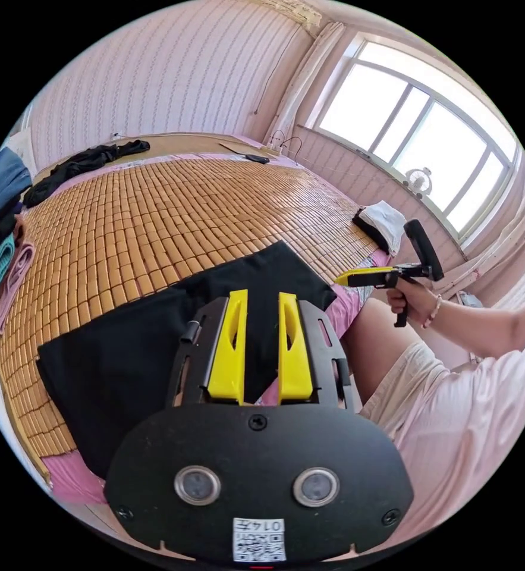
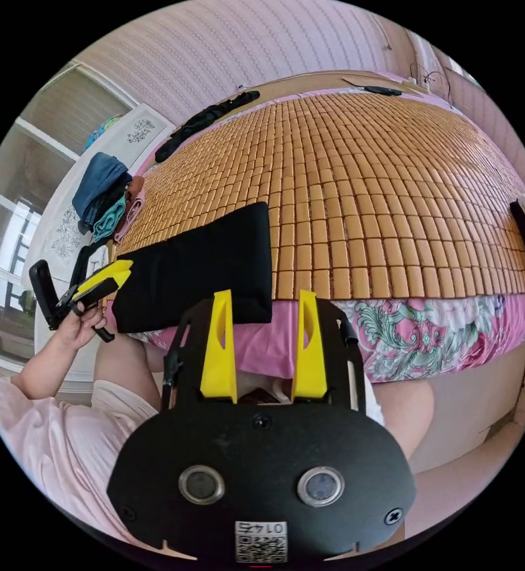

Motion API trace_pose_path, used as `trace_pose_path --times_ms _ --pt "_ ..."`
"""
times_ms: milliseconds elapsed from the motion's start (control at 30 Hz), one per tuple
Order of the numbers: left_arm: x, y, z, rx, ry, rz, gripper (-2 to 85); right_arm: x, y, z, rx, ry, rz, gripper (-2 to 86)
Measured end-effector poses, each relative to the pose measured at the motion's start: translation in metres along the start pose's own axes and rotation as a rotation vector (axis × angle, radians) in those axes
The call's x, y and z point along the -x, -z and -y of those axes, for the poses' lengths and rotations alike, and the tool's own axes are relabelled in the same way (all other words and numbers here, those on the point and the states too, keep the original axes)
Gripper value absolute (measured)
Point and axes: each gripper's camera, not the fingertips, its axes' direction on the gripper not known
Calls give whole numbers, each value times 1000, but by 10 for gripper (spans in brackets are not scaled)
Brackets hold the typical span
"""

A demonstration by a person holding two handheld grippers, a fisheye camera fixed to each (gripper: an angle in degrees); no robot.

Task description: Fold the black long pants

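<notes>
left gripper (image 1: 261,315) jaws apart, empty, over pants | right gripper (image 2: 266,321) jaws apart, empty, off bed edge | pants (image 2: 200,267) folded flat rectangle at mat (image 2: 363,178) near edge | fold looks done, maybe tidying left

Pants (image 2: 203,267): matt black cloth.
Mat (image 2: 363,196): smooth small tan tiles.
Sheet (image 2: 440,339): floral cloth.
Jaws: glossy yellow plastic.
</notes>
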Motion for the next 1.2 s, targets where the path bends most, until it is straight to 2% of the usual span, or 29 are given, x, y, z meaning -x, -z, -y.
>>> trace_pose_path --times_ms 67,133,267,533,633,733,900,1033,1100,1200 --pt "2 -23 36 44 -40 -6 88 -14 6 -9 -8 -54 132 115" --pt "0 -43 64 74 -65 -18 89 -19 8 -12 3 -66 181 91" --pt "-14 -105 124 160 -112 -27 93 -24 25 -16 87 -47 176 40" --pt "-60 -227 184 345 -215 -13 109 -34 82 -33 74 -74 161 66" --pt "-61 -274 188 516 -197 18 78 -47 90 -42 85 -114 237 40" --pt "-55 -285 197 565 -139 -48 28 -62 119 -56 75 -122 350 21" --pt "-79 -258 234 430 -216 -122 2 -86 215 -85 -105 -124 371 10" --pt "-94 -203 270 249 -224 -279 0 -88 314 -114 -271 -46 418 9" --pt "-84 -172 270 192 -230 -297 0 -66 337 -115 -280 44 447 9" --pt "-43 -106 244 116 -233 -210 9 13 329 -96 -205 262 582 11"
